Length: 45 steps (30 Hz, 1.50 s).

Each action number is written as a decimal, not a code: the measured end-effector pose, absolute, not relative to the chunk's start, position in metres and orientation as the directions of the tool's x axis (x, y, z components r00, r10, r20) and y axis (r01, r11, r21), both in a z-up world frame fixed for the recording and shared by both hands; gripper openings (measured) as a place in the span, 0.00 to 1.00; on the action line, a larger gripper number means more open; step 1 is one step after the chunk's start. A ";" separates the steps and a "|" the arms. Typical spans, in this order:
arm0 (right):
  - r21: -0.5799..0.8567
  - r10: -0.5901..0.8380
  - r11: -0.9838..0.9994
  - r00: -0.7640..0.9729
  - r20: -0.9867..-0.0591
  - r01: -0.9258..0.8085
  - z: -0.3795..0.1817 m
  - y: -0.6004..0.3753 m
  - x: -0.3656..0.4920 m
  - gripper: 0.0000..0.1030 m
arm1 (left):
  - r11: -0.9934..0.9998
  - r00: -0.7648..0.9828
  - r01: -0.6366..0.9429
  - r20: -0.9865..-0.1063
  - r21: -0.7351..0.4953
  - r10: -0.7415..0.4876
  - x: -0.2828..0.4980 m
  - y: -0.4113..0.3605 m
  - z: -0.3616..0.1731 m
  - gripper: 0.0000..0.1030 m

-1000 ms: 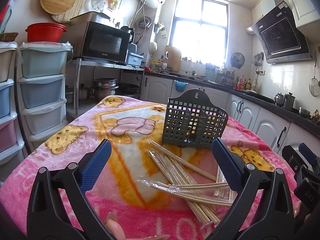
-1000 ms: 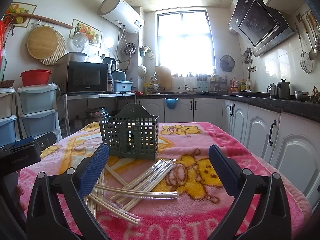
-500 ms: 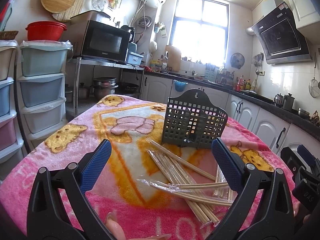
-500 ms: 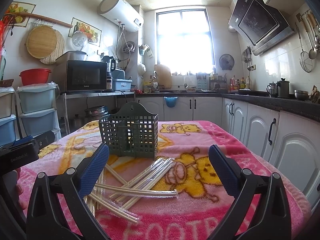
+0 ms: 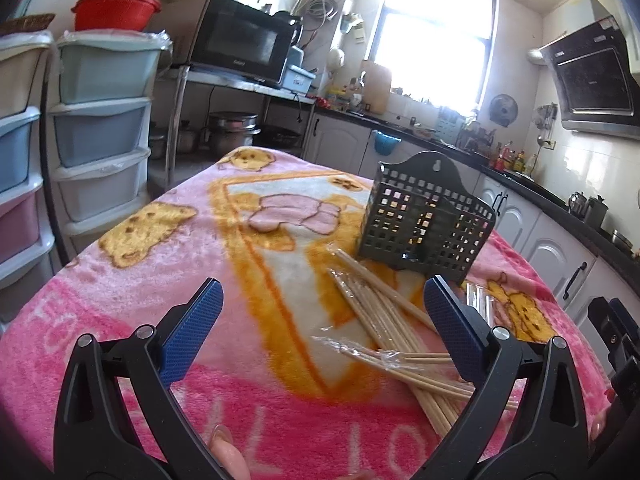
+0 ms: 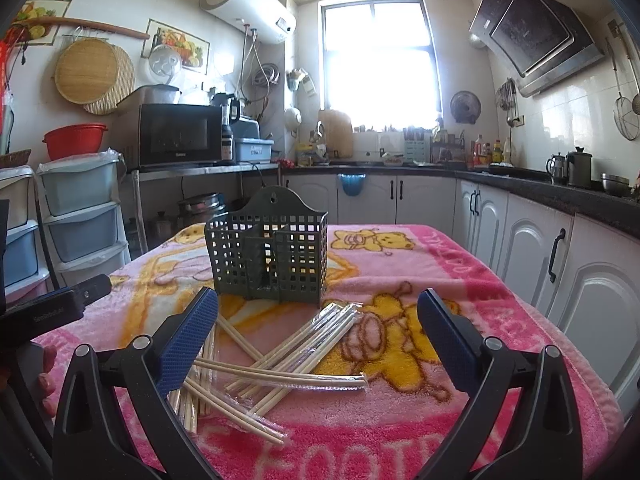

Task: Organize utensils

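Observation:
A dark green perforated utensil holder (image 5: 425,220) (image 6: 267,252) stands upright on the pink cartoon blanket (image 5: 160,248) (image 6: 420,264). Several wooden chopsticks (image 5: 384,320) (image 6: 280,360), some in clear plastic sleeves, lie scattered in front of it. My left gripper (image 5: 322,320) is open and empty, above the blanket to the left of the chopsticks. My right gripper (image 6: 318,326) is open and empty, hovering just above the chopstick pile. The right gripper's body shows at the right edge of the left wrist view (image 5: 616,332); the left one shows at the left edge of the right wrist view (image 6: 52,308).
Stacked plastic drawers (image 5: 100,128) (image 6: 80,216) stand left of the table. A microwave (image 5: 240,40) sits on a metal shelf behind. White cabinets and a dark counter (image 6: 540,232) run along the right. The table edge drops off at the right (image 6: 560,332).
The left gripper has swung left and tilted, so the holder and chopsticks now sit further right in its view. The right gripper has barely moved.

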State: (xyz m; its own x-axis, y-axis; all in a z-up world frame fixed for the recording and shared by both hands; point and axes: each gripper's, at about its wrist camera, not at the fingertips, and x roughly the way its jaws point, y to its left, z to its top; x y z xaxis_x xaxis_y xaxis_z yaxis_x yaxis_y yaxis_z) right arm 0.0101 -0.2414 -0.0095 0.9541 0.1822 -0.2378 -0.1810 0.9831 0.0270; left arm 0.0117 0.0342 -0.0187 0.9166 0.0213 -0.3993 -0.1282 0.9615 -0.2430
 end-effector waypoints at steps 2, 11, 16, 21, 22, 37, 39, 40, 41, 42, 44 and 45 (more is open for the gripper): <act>0.029 0.192 0.981 0.947 -0.257 -0.191 -0.009 -0.240 0.015 0.94 | 0.957 0.908 -0.132 -0.418 -0.258 0.013 0.015 0.040 -0.020 0.90; 0.030 0.195 0.980 0.908 -0.371 -0.198 -0.002 -0.243 0.058 0.94 | 0.918 0.876 -0.062 -0.463 -0.392 -0.138 0.031 0.058 -0.022 0.90; 0.028 0.192 0.979 0.878 -0.438 -0.201 -0.001 -0.247 0.085 0.94 | 0.904 0.847 -0.029 -0.491 -0.427 -0.205 0.044 0.058 -0.021 0.90; 0.021 0.178 0.981 0.859 -0.480 -0.192 -0.002 -0.253 0.107 0.94 | 0.886 0.782 -0.045 -0.569 -0.461 -0.256 0.059 0.058 -0.037 0.83; 0.017 0.176 0.981 0.858 -0.483 -0.192 -0.001 -0.255 0.111 0.94 | 0.885 0.771 -0.050 -0.581 -0.463 -0.261 0.061 0.058 -0.041 0.81; 0.052 0.171 0.982 0.748 -0.641 -0.181 -0.026 -0.278 0.191 0.94 | 0.795 0.674 -0.069 -0.615 -0.603 -0.409 0.088 0.056 -0.074 0.44; 0.067 0.180 0.981 0.722 -0.668 -0.182 -0.031 -0.280 0.204 0.94 | 0.793 0.672 -0.076 -0.619 -0.604 -0.407 0.091 0.056 -0.076 0.35; 0.089 0.198 0.978 0.704 -0.682 -0.189 -0.035 -0.282 0.213 0.93 | 0.792 0.672 -0.078 -0.619 -0.605 -0.407 0.092 0.056 -0.077 0.33; 0.108 0.213 0.975 0.686 -0.696 -0.193 -0.037 -0.284 0.219 0.90 | 0.790 0.671 -0.083 -0.620 -0.608 -0.407 0.093 0.057 -0.078 0.28; 0.139 0.235 0.971 0.653 -0.720 -0.196 -0.042 -0.286 0.229 0.77 | 0.787 0.669 -0.085 -0.620 -0.611 -0.409 0.094 0.057 -0.079 0.23; 0.205 0.283 0.959 0.595 -0.752 -0.198 -0.051 -0.290 0.244 0.67 | 0.786 0.667 -0.087 -0.622 -0.612 -0.411 0.095 0.059 -0.079 0.18; 0.239 0.304 0.953 0.566 -0.767 -0.187 -0.056 -0.293 0.251 0.61 | 0.783 0.667 -0.086 -0.619 -0.616 -0.414 0.096 0.060 -0.080 0.15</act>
